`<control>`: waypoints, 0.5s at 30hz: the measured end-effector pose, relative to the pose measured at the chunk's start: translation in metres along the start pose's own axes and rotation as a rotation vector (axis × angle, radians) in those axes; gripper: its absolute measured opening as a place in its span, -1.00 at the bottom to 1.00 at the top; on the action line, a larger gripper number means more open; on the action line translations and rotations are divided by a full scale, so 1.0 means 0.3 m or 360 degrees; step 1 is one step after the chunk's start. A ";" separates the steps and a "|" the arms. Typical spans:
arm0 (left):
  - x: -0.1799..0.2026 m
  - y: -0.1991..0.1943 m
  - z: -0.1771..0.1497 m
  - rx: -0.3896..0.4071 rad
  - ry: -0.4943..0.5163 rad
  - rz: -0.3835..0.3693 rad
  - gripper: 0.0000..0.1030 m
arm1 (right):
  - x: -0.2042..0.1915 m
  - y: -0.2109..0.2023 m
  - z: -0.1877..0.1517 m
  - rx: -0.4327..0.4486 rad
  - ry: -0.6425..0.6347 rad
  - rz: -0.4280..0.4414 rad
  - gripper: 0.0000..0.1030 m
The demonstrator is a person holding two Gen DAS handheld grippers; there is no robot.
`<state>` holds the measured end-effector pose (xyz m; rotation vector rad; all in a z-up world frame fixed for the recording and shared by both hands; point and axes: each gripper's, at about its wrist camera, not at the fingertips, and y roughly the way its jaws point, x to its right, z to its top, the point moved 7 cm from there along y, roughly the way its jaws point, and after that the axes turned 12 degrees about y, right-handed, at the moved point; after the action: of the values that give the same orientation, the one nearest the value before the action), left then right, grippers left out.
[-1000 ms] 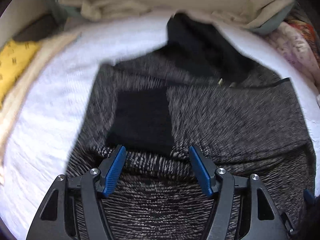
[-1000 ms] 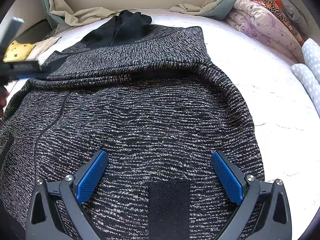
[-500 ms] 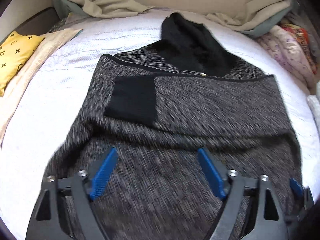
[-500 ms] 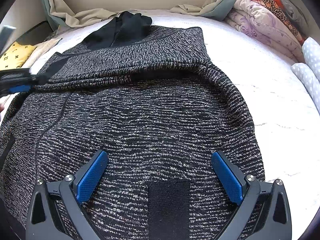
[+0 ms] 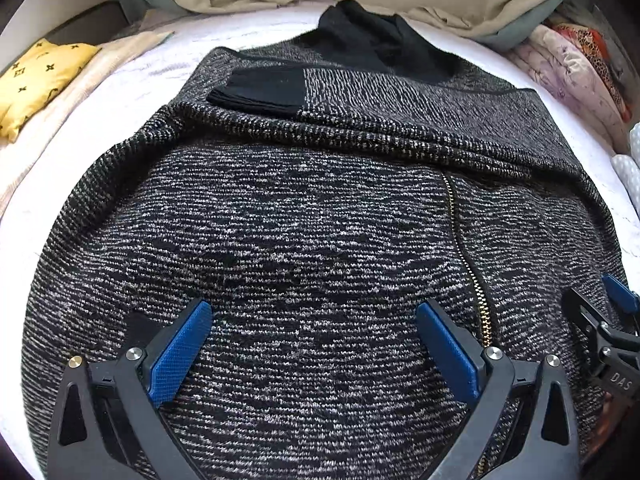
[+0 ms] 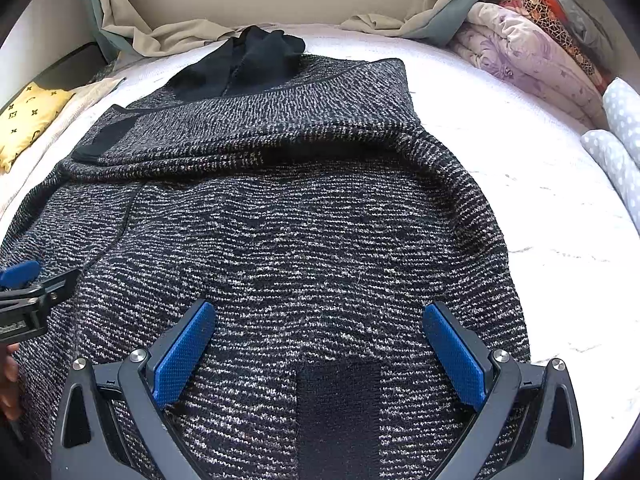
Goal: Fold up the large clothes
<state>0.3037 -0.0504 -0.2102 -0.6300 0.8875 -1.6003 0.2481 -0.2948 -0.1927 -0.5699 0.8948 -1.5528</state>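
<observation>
At the bottom of both views my left gripper point(image 5: 314, 344), its jaws opening wide, and my right gripper point(image 6: 318, 346), spread just as wide, hang over the jacket point(image 5: 320, 232) with nothing between the pads. If I bite down here on the thick knit I risk pinching both layers or snagging the zipper point(image 5: 466, 256) at centre right. Farther up, the sleeve point(image 5: 360, 92) folded across the chest could slide off toward the hood point(image 5: 372, 40) at top centre, on the bed point(image 6: 520, 168).
</observation>
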 end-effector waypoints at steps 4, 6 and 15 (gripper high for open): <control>0.017 -0.017 -0.030 0.0031 0.0012 0.0034 1.00 | -0.003 0.000 -0.002 -0.0001 -0.0001 -0.0005 1.00; 0.031 -0.030 -0.048 0.0051 0.0015 0.0049 1.00 | -0.004 0.000 -0.001 -0.0004 -0.0002 -0.0009 1.00; 0.034 -0.042 -0.056 0.0052 0.0028 0.0058 1.00 | 0.004 0.004 0.030 -0.0125 -0.0012 0.0034 1.00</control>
<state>0.2810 -0.0561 -0.2100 -0.5744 0.8795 -1.5864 0.2557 -0.2979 -0.1885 -0.6201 0.9563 -1.5007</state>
